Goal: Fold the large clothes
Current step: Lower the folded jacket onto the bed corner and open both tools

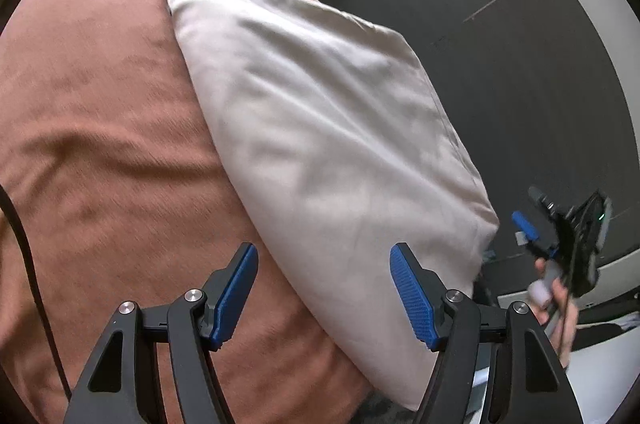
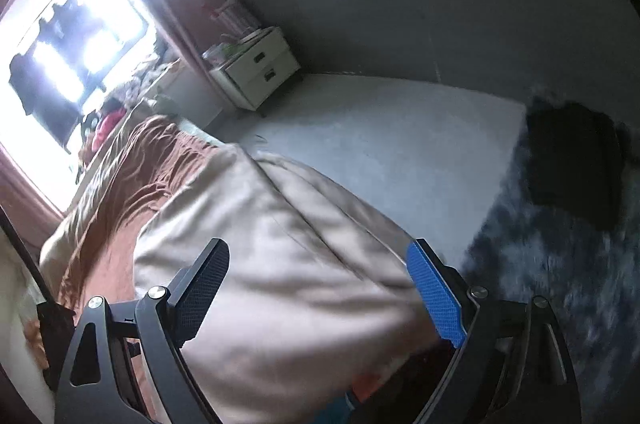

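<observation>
Clear bedspread [image 1: 100,104] left of cloth [image 1: 320,124]

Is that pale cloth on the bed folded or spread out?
Folded: the beige cloth lies as a compact, straight-edged panel on the rust bedspread.

The cloth [image 1: 320,128] was pale beige fabric, smooth and matt with soft creases. Under it the bedspread [image 1: 100,104] was rust-brown fabric with a fine ribbed, slightly rough weave. The left gripper [image 1: 324,288] had matt black plastic arms, shiny metal rivets and blue knurled pads [image 1: 412,296]. The rug [image 2: 560,284] looked shaggy; the drawers [image 2: 260,72] looked smooth, painted white.
</observation>
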Demonstrator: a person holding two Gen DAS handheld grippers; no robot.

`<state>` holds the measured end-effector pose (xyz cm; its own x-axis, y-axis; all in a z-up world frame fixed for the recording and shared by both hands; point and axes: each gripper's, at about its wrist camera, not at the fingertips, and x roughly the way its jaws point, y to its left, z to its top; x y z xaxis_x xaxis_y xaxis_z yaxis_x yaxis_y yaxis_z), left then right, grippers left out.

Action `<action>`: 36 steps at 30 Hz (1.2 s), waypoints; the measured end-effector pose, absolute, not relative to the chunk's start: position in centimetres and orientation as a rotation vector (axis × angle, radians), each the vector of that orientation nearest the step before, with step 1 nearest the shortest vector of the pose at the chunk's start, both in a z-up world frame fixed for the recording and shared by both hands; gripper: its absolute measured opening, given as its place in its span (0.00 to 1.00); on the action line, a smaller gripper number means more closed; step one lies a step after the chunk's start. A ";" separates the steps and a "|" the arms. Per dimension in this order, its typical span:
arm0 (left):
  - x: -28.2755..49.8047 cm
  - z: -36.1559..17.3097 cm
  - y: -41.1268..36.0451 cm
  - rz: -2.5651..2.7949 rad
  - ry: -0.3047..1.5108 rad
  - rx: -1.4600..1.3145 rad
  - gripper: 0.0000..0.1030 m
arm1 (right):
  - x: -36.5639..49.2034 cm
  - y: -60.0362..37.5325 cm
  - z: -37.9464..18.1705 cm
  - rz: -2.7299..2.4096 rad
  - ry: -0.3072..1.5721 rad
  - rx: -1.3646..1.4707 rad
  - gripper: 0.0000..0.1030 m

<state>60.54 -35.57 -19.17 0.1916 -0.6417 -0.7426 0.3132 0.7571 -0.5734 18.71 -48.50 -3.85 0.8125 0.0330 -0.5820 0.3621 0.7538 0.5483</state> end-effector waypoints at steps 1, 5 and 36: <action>60.3 -19.2 -35.7 -0.692 1.206 -0.324 0.68 | 18.1 -48.9 -4.4 -0.189 0.604 0.735 0.87; 58.6 -19.4 -36.4 -0.716 1.214 -0.320 0.68 | 17.0 -49.3 -7.2 -0.143 0.618 0.859 0.87; 52.5 -19.6 -42.0 -0.869 1.278 -0.321 0.55 | 23.0 -54.3 -6.3 -0.095 0.644 0.929 0.16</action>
<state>52.48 -42.01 -19.61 0.0338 -0.7160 -0.6972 0.3846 0.6533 -0.6522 23.04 -54.27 -6.33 0.8097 0.1925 -0.5543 0.3443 0.6091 0.7144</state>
